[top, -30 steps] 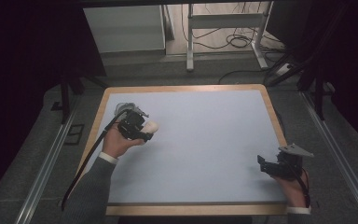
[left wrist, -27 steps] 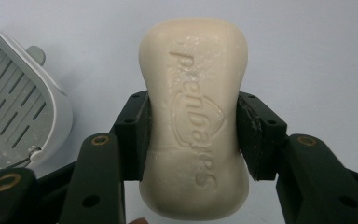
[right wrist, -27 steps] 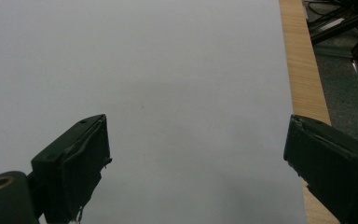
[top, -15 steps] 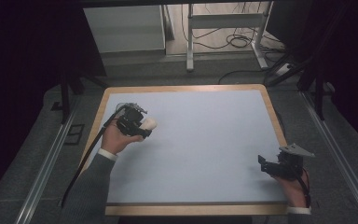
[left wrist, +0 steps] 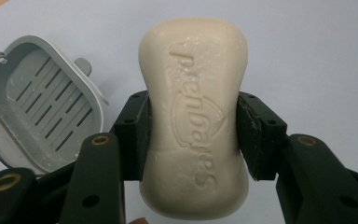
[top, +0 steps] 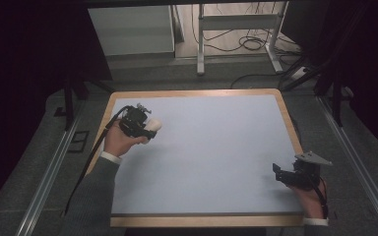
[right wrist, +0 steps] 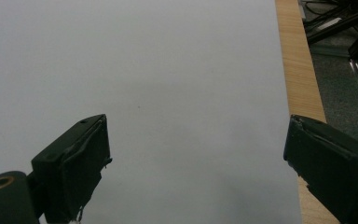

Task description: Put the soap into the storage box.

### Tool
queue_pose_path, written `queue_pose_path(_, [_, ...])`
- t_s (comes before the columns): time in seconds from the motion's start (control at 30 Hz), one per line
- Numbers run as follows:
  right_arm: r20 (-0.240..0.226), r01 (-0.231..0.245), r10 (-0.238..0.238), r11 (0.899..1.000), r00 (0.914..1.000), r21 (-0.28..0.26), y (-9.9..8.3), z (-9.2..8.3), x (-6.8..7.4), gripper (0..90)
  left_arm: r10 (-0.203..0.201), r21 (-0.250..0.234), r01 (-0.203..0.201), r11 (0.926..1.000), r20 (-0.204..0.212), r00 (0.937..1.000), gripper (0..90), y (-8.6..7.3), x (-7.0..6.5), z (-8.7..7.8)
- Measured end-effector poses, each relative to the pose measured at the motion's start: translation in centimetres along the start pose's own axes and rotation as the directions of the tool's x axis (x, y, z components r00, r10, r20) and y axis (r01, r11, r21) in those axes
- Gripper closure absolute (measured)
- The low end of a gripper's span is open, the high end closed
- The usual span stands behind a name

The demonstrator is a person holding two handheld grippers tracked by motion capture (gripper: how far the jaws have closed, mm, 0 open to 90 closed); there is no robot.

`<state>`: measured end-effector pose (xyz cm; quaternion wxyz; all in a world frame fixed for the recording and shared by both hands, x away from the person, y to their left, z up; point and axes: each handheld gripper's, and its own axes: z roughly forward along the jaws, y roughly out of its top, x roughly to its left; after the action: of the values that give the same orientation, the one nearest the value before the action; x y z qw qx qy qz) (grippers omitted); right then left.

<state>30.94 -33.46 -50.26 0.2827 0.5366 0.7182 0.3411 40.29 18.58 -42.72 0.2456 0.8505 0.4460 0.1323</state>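
A cream bar of soap (left wrist: 193, 56) with raised lettering sits upright between the jaws of my left gripper (left wrist: 195, 119), both pads pressed on its narrow waist. It hangs above the pale blue mat. In the high view, the left gripper (top: 145, 125) is over the mat's far left part with the soap (top: 153, 125) showing at its tip. A grey slotted soap dish (left wrist: 37, 107) lies on the mat just left of the soap, with nothing in it. My right gripper (right wrist: 200, 140) stands open over bare mat, near the front right corner (top: 283, 174).
The pale blue mat (top: 216, 147) has a wooden border (right wrist: 298, 70) close to the right gripper's right jaw. A black cable (top: 91, 157) trails from the left gripper over the table's left edge. Beyond the far edge are a grey floor and metal frame legs (top: 200, 44).
The left hand with the soap has drifted slightly toward the far edge. The right hand has stayed put.
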Motion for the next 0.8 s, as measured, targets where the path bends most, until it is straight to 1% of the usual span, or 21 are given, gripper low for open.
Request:
queue_pose_path(0.3, [0.006, 0.001, -0.001, 1.0, 1.0, -0.004, 0.0, 0.0, 0.0, 7.0, -0.012, -0.002, 0.012, 0.9999, -0.007, 0.9999, 49.6, 0.3, 0.6, -0.1])
queue_pose_path(0.4, [0.005, 0.0, 0.0, 1.0, 1.0, -0.003, 0.0, 0.0, 0.0, 7.0, -0.02, -0.001, 0.02, 0.9998, -0.006, 0.9998, 49.6, 0.4, 0.9, 0.0])
queue_pose_path(0.57, [0.005, 0.0, 0.0, 1.0, 1.0, -0.002, 0.0, 0.0, 0.0, 7.0, -0.036, -0.003, 0.036, 0.9994, -0.015, 0.9993, 49.6, 0.4, 1.4, 0.0])
queue_pose_path(0.8, [0.004, 0.002, -0.002, 1.0, 1.0, 0.001, 0.0, 0.0, 0.0, 7.0, -0.065, 0.008, 0.066, 0.9978, -0.026, 0.9975, 49.6, 0.6, 2.6, 0.3])
